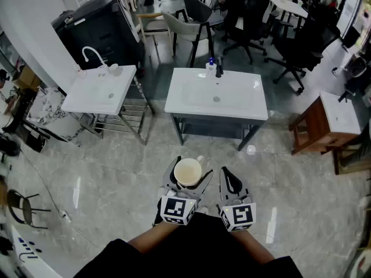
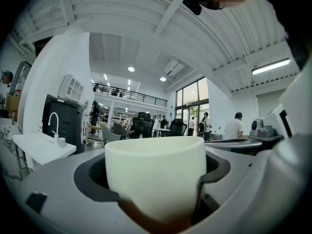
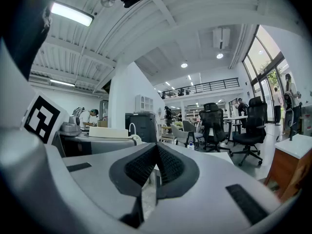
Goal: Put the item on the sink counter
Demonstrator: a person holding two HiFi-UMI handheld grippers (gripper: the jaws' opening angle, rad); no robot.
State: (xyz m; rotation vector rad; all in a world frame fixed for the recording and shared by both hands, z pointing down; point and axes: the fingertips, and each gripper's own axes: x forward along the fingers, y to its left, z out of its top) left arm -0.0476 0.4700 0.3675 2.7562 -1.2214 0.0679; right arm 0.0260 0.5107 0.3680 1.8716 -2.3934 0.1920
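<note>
A cream mug (image 1: 188, 172) stands upright between the jaws of my left gripper (image 1: 186, 181), which is shut on it and carried over the floor. In the left gripper view the mug (image 2: 156, 179) fills the space between the dark pads, its wall pressed on both sides. My right gripper (image 1: 232, 185) hangs beside it to the right, shut and empty, its pads meeting in the right gripper view (image 3: 155, 168). The white sink counter (image 1: 255, 100) stands ahead, with a black faucet (image 1: 219, 68) at its far edge.
A second white sink (image 1: 78, 97) with a curved white faucet (image 1: 93, 55) stands at the left on a metal frame. A wooden cabinet (image 1: 316, 126) is at the right. Office chairs (image 1: 243, 16) and a black machine (image 1: 98, 25) stand behind. The marble floor (image 1: 116, 178) lies between me and the sinks.
</note>
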